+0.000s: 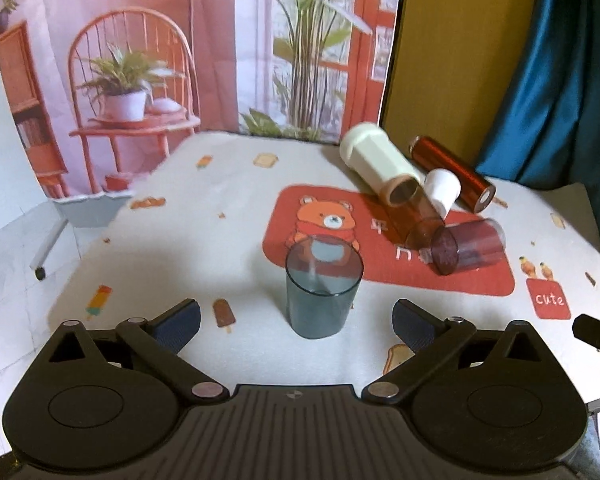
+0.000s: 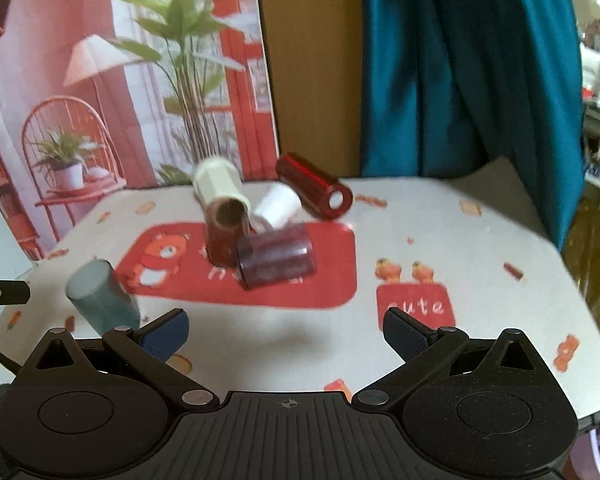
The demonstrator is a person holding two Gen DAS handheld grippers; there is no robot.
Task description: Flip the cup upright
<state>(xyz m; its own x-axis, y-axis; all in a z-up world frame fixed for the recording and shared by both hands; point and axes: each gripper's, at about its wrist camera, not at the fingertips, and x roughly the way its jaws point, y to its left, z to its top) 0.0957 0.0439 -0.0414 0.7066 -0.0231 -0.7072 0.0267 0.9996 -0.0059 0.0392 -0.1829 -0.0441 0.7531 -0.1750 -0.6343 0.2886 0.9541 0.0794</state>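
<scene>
A blue-grey translucent cup (image 1: 323,286) stands upright, mouth up, at the near edge of the red bear mat (image 1: 388,278). My left gripper (image 1: 296,320) is open just short of it, the fingers apart and clear of the cup. The cup also shows in the right wrist view (image 2: 100,296) at the left. A dark purple cup (image 1: 468,245) (image 2: 275,256) lies on its side on the mat. My right gripper (image 2: 285,332) is open and empty above the table, short of the purple cup.
Behind the purple cup lie a brown translucent cup (image 1: 416,220), a cream cup (image 1: 374,160), a small white cup (image 1: 442,190) and a dark red cup (image 1: 454,172), all on their sides, touching or overlapping. A printed backdrop (image 1: 180,60) stands behind; a blue curtain (image 1: 560,60) hangs right.
</scene>
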